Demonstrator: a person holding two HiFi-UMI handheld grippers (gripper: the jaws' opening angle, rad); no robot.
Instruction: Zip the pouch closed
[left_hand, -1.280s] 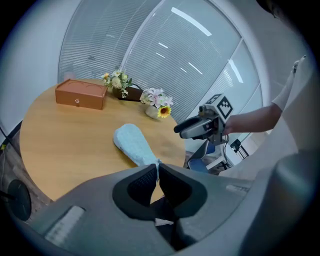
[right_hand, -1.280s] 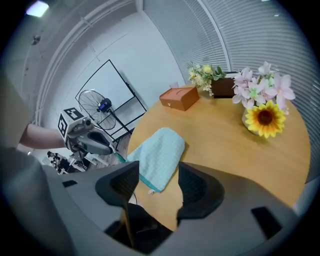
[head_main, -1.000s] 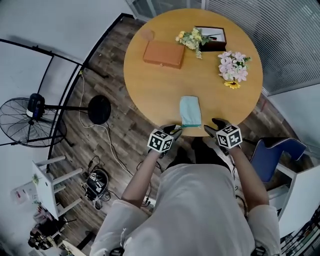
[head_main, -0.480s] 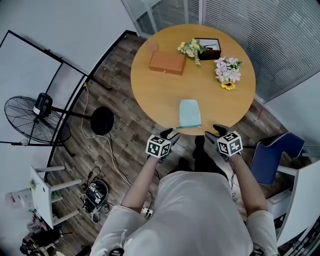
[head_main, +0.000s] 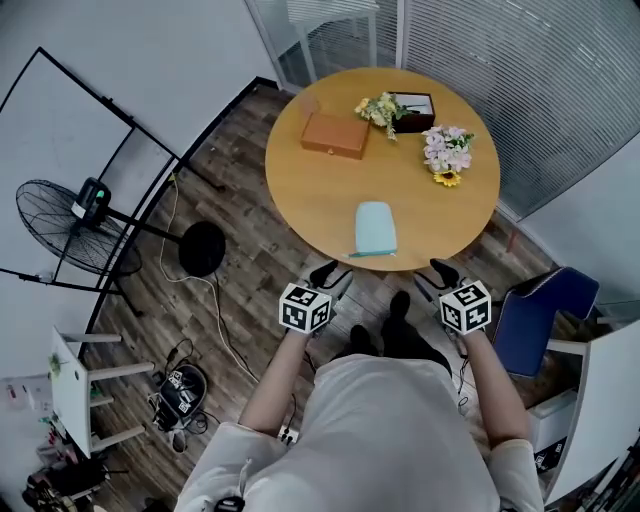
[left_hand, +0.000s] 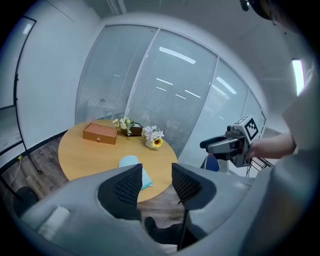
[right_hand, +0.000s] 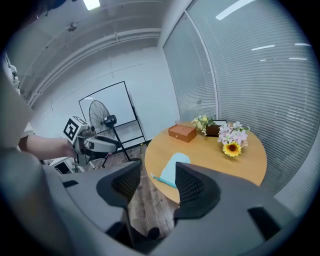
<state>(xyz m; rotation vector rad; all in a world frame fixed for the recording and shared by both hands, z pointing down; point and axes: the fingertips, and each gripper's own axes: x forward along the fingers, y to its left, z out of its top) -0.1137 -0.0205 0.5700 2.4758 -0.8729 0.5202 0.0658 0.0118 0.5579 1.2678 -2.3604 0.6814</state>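
Pouch of pale-blue fabric (head_main: 375, 228) lies at near edge of round wooden table (head_main: 310, 190), long axis pointing away, ahead between left gripper (head_main: 333, 277) and right gripper (head_main: 432, 275), both fingers wide, empty.

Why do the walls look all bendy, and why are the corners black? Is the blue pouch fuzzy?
Left gripper view: the wide lens curves the window blinds and leaves black corners; the pouch is small but fairly sharp, the close left gripper soft. Right gripper view: same bending and dark rim, a ceiling light glaring on top. Head view: table crisp.
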